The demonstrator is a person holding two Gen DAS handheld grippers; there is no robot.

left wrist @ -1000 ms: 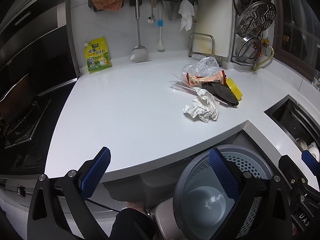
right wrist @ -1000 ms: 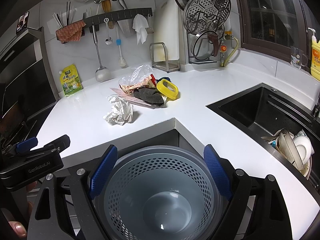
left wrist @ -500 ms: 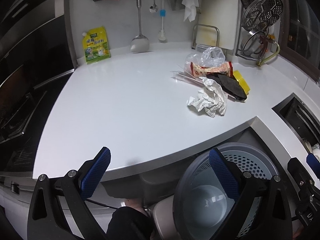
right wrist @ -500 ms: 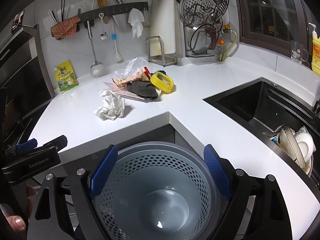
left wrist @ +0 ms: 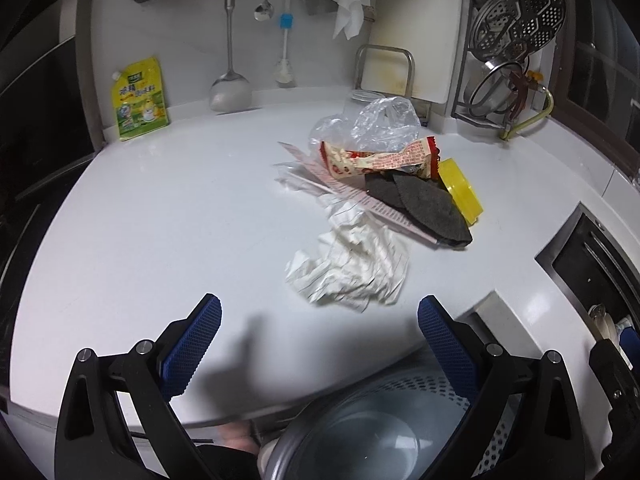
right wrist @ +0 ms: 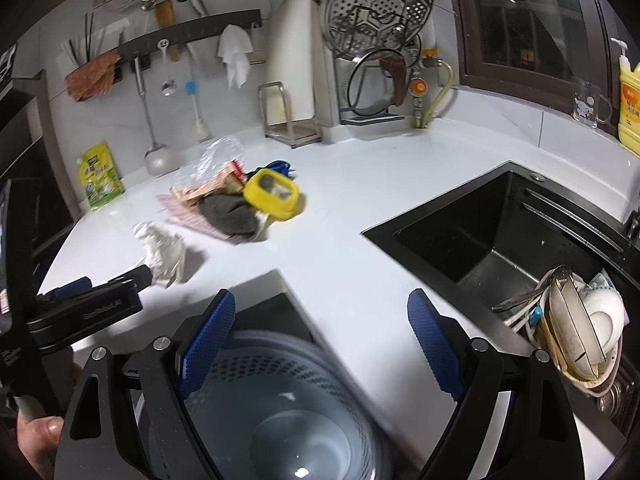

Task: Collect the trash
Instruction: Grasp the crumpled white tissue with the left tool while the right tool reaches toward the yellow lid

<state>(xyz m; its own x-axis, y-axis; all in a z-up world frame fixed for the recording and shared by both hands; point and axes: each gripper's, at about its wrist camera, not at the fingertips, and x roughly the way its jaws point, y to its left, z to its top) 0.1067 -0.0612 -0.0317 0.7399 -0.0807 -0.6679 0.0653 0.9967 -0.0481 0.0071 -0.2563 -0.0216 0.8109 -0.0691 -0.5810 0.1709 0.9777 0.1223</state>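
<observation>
The left gripper, fingers spread and empty, is hovering over the white counter just short of the crumpled paper. Beyond, the red-and-cream wrapper is lying lengthwise left-to-right; its print is unreadable. The right gripper, also spread, is hanging above the grey bin.

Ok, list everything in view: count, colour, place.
crumpled paper: one, white, counter front
snack wrapper: one, red and cream, in trash pile
plastic bag: one, clear, behind wrapper
dark cloth: one, grey, pile's right
yellow lid: one, yellow, beside cloth
printed slip: one, pink, under pile
trash bin: one, grey, below counter corner
yellow pouch: one, against wall
sink: one, black, right; dishes inside
detergent bottle: one, yellow, windowsill
left gripper: jaws open, facing paper
right gripper: jaws open, above bin
</observation>
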